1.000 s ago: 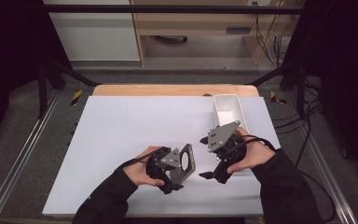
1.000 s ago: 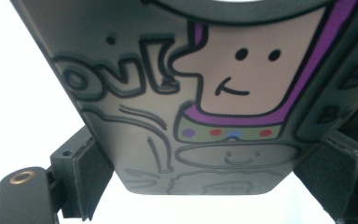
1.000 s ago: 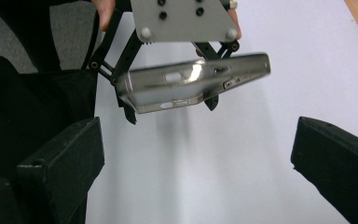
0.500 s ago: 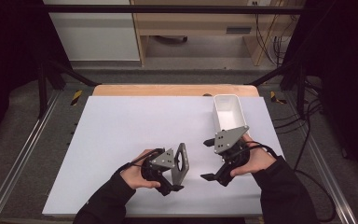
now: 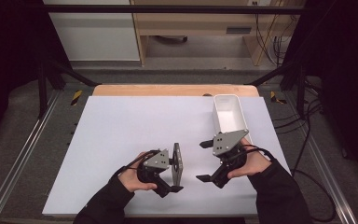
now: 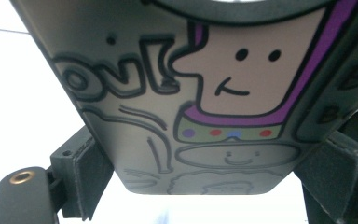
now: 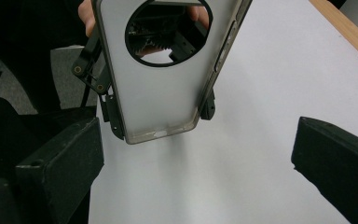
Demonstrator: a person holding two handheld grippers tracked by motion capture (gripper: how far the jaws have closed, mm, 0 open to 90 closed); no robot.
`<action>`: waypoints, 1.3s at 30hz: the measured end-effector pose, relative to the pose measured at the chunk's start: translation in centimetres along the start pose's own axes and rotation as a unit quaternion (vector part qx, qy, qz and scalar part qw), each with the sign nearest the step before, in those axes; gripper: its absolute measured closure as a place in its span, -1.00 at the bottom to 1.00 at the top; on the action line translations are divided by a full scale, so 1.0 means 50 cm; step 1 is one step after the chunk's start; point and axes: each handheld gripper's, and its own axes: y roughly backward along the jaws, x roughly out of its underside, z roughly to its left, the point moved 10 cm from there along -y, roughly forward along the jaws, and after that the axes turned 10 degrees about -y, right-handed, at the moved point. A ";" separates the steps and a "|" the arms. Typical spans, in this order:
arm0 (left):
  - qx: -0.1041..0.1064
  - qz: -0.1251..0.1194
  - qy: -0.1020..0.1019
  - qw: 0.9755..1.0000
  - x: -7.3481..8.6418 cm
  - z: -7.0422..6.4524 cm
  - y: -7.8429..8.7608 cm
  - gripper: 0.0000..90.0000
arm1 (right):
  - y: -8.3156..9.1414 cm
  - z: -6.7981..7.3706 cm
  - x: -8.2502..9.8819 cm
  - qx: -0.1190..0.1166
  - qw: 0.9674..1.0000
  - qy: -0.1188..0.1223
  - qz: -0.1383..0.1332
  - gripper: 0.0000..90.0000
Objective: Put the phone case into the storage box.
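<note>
My left gripper is shut on a translucent grey phone case and holds it upright, edge-on in the high view. In the left gripper view the case shows a cartoon print, and both jaws press on its long edges. The right gripper stands open just right of the case, its jaws pointing left at it with nothing between them. In the right gripper view the case hangs ahead with a round camera hole at its top. The right gripper has its black jaws spread wide below the case.
A white oblong bin stands at the right of the white table, just beyond my right hand. A wooden strip runs along the far edge. Metal rails flank the table on both sides.
The left hand has turned the phone case from a tilted pose to upright and edge-on. The right gripper has shifted a little toward the near right, away from the case.
</note>
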 end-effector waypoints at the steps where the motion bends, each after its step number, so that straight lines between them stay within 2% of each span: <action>1: -0.001 -0.003 0.000 1.000 -0.002 0.000 0.000 -0.74 | -0.001 0.001 -0.001 -0.001 1.000 -0.002 -0.001 -0.94; 17: 0.020 -0.015 -0.013 1.000 -0.020 -0.008 -0.008 -0.74 | -0.007 0.010 -0.014 -0.011 1.000 -0.014 -0.006 -0.94; 29: 0.031 -0.010 -0.018 0.999 -0.020 -0.007 -0.018 -0.74 | -0.018 0.021 -0.026 -0.026 1.000 -0.009 -0.008 -0.94; 39: 0.036 -0.013 -0.027 0.999 -0.036 -0.008 -0.024 -0.74 | -0.026 0.032 -0.037 -0.036 0.999 0.000 -0.010 -0.94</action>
